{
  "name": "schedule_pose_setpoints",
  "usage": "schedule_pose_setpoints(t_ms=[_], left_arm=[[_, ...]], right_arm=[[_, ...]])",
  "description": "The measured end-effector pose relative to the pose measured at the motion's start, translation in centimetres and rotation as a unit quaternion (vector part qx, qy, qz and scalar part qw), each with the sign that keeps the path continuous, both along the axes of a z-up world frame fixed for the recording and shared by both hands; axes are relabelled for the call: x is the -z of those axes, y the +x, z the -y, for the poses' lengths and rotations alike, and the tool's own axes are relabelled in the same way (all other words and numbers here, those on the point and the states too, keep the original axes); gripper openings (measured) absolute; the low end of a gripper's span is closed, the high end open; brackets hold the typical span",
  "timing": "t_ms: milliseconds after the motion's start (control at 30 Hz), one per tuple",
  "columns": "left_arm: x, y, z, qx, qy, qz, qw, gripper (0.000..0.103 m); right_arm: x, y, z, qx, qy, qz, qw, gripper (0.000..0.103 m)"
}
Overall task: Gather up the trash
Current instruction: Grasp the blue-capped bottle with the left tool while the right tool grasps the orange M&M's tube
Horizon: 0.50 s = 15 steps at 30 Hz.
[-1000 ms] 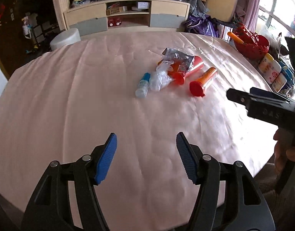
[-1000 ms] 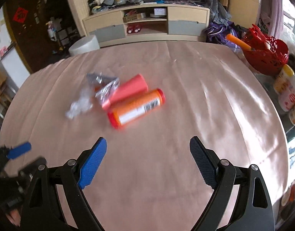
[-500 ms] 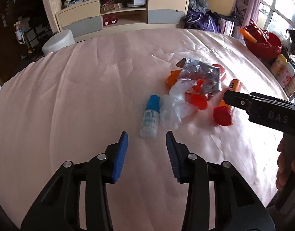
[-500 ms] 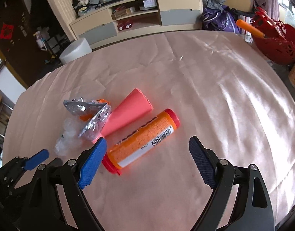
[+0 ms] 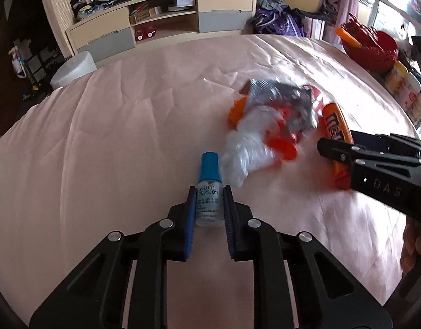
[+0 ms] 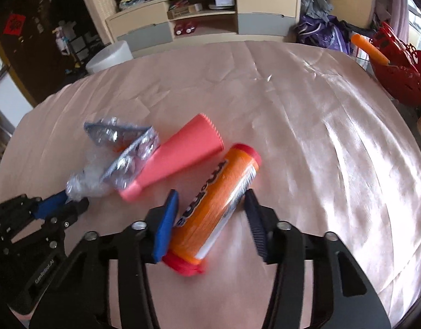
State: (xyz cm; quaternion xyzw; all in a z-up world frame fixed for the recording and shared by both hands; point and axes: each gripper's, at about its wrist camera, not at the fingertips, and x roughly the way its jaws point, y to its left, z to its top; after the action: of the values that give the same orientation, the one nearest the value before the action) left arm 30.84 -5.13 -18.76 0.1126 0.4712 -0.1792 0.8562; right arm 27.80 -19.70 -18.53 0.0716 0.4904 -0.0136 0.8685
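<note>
pink tablecloth (image 5: 106,142), left gripper (image 5: 209,205) clamping small bottle (image 5: 208,192), right gripper (image 6: 210,213) spread around orange tube (image 6: 218,200)

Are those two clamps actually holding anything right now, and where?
Left hand-held gripper pinches the small blue-capped bottle by its body. Right hand-held gripper straddles the orange tube; grip uncertain.

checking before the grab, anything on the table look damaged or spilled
No spill shows. The silver foil wrapper and clear plastic are crumpled, and the small blue-capped bottle, coral tube and orange tube all lie toppled on the pink tablecloth.
</note>
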Motion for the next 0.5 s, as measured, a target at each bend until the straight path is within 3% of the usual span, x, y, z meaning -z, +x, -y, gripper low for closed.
schedule_pose_setpoints(t_ms=[133, 233, 500], left_arm=[[0.0, -2.5, -0.4, 0.002, 0.007, -0.005, 1.0000, 0.018], [-0.1, -4.3, -0.7, -0.001, 0.006, -0.014, 0.9999, 0.018], [-0.9, -11.2, -0.9, -0.003, -0.012, -0.042, 0.9990, 0.017]], right_arm=[[0.0, -2.0, -0.1, -0.017, -0.016, -0.005, 1.000, 0.031], [-0.1, -4.3, -0.4, -0.032, -0.026, -0.009, 0.999, 0.029], [-0.6, -10.5, 0.6, -0.040, 0.004, -0.015, 0.999, 0.029]])
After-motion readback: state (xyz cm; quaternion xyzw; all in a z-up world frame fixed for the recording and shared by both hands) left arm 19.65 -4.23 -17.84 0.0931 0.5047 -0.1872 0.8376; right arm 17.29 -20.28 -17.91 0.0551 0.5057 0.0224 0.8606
